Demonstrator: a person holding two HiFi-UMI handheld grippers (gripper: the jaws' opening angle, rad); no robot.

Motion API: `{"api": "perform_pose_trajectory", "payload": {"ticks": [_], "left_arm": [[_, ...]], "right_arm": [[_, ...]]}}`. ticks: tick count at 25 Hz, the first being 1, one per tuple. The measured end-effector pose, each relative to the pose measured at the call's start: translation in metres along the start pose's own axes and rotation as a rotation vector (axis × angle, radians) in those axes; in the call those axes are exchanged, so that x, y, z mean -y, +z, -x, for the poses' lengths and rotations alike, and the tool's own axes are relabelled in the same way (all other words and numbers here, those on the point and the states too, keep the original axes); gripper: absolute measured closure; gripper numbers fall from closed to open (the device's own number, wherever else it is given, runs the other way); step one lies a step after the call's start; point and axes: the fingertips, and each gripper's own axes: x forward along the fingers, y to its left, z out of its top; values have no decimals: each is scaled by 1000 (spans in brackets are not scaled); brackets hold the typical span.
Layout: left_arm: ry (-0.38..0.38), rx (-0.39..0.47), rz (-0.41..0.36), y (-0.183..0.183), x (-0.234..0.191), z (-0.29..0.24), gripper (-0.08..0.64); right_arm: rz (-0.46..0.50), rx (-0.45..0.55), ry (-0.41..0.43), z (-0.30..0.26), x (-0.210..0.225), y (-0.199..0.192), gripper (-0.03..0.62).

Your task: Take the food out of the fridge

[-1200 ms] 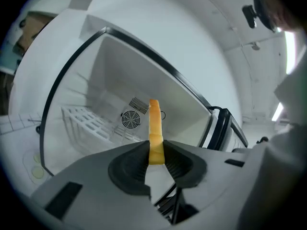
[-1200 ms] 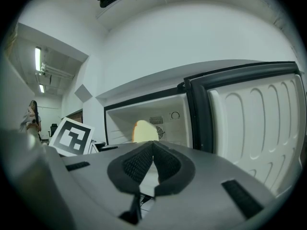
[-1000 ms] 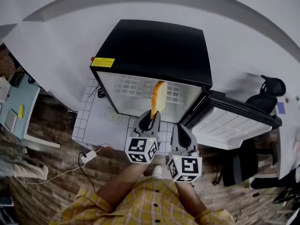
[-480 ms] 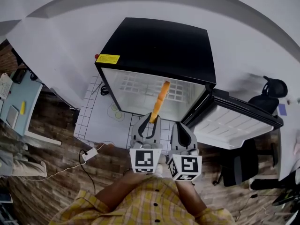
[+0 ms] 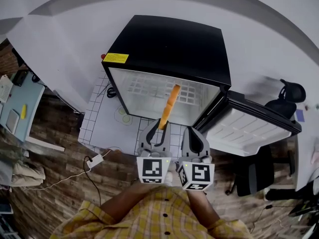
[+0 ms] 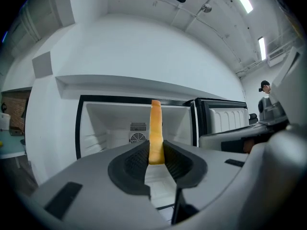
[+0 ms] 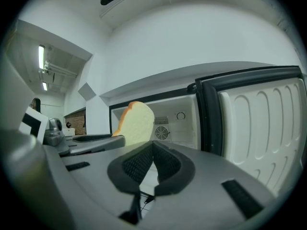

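A small black fridge (image 5: pixel 169 49) stands open, its white inside (image 6: pixel 120 123) bare and its door (image 5: pixel 249 128) swung out to the right. My left gripper (image 5: pixel 160 129) is shut on a slice of bread (image 5: pixel 169 106), held upright and edge-on (image 6: pixel 156 131) just in front of the fridge opening. My right gripper (image 5: pixel 193 139) hangs beside it, jaws together with nothing between them (image 7: pixel 152 152). In the right gripper view the bread (image 7: pixel 136 123) shows its pale flat face to the left.
The fridge sits on a white gridded mat (image 5: pixel 107 126) against a white wall. A power strip and cable (image 5: pixel 94 161) lie on the brick-pattern floor at the left. An office chair (image 5: pixel 286 96) stands to the right and a desk (image 5: pixel 17 108) far left.
The left gripper has rolled upright, so the bread now shows edge-on instead of its broad face. The bread rose slightly. The right gripper stayed put.
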Motion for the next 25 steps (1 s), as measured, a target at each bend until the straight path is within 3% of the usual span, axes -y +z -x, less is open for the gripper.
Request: {"api": "perform_pose_trajectory", "payload": {"ticks": [25], "left_arm": [[6,12,-17,4,2,4,472]], "right_arm": [[0,13,4,3,-1,2,586]]}}
